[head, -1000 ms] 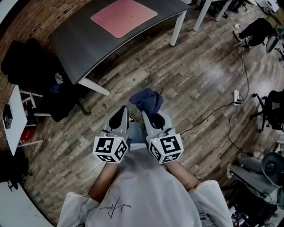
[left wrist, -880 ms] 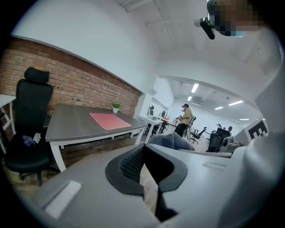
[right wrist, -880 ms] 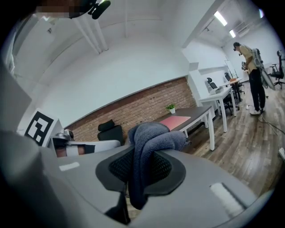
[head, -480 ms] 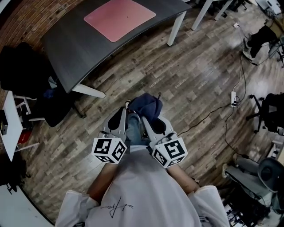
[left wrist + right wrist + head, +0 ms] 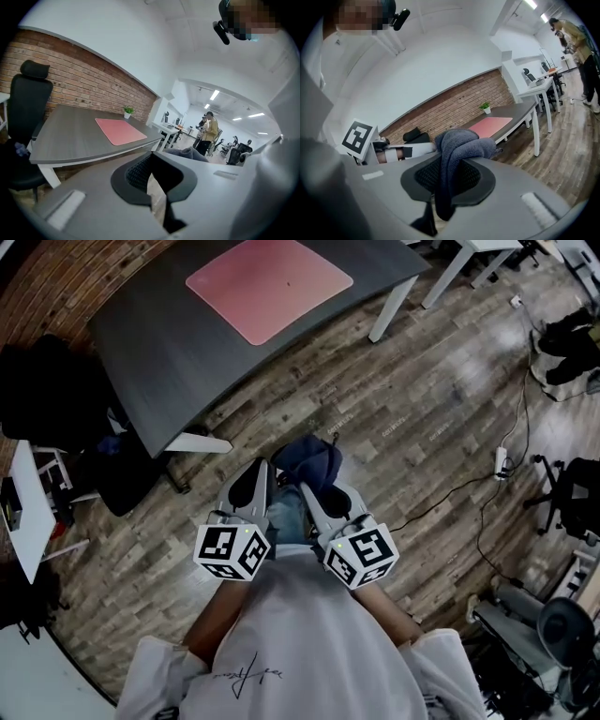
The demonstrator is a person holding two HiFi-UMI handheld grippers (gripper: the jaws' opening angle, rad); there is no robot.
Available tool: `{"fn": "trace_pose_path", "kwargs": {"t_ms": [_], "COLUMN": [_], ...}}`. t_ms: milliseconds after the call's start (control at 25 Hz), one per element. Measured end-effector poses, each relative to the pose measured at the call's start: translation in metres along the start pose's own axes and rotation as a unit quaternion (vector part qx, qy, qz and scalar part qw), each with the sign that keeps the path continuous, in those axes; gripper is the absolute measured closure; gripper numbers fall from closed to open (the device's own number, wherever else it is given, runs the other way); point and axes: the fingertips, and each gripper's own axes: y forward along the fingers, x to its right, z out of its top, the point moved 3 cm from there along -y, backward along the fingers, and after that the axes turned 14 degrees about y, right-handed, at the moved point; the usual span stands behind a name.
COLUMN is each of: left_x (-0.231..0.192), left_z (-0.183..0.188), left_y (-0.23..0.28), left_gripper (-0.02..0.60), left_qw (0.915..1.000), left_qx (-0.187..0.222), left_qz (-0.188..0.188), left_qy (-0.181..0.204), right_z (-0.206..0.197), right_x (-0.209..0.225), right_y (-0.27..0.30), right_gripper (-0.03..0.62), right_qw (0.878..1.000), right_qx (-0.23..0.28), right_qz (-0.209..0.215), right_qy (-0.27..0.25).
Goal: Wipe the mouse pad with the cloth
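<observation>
The pink mouse pad point(image 5: 269, 287) lies on a dark grey table point(image 5: 159, 343) across the wooden floor, some way ahead of me. It also shows in the left gripper view as the mouse pad point(image 5: 120, 131) and in the right gripper view as the mouse pad point(image 5: 490, 125). Both grippers are held close to my body, side by side. My right gripper point(image 5: 322, 491) point(image 5: 449, 159) is shut on a dark blue cloth point(image 5: 309, 460) point(image 5: 461, 143), which bunches over its tips. My left gripper point(image 5: 253, 486) point(image 5: 151, 161) is shut with nothing in it.
A black office chair point(image 5: 47, 390) point(image 5: 26, 108) stands left of the table, with a white side table point(image 5: 23, 502) nearer me. A cable and power strip point(image 5: 500, 460) lie on the floor at right. A person in yellow point(image 5: 211, 133) stands far off. A small plant point(image 5: 486, 107) sits on the table.
The head view has shifted a little, so the table and mouse pad sit slightly further right. Both grippers keep their place by my body, the right one still holding the cloth.
</observation>
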Motion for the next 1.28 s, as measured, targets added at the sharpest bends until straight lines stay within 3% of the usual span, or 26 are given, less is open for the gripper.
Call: {"fn": "trace_pose_path", "kwargs": {"t_ms": [320,480,680,1080,1280], "left_x": [-0.056,-0.084,-0.112,-0.145,-0.143], "left_z": [0.029,0.046,0.058,0.056,0.059], "left_y": [0.033,0.049,0.061,0.077,0.093], "left_gripper": [0.563,0.563,0.565,0.565,0.568], "left_qw": [0.9998,0.9981,0.9972,0.997,0.9981], "left_qx": [0.01,0.033,0.044,0.043,0.04], "left_qz": [-0.011,-0.019,-0.031,-0.014,-0.004], "left_qy": [-0.012,-0.049,-0.053,-0.063,-0.047], "right_z": [0.021,0.034,0.045,0.068,0.084], "right_x": [-0.007,-0.013,-0.022,-0.002,0.021], "right_y": [0.075,0.109,0.146,0.176,0.181], "right_gripper": [0.53,0.53,0.53,0.53,0.528], "right_qw": [0.999,0.999,0.999,0.997,0.997], "right_qx": [-0.028,-0.034,-0.031,-0.022,-0.019], "right_qz": [0.006,0.012,0.009,-0.034,-0.044], "right_qy": [-0.015,-0.024,-0.043,-0.06,-0.054]}}
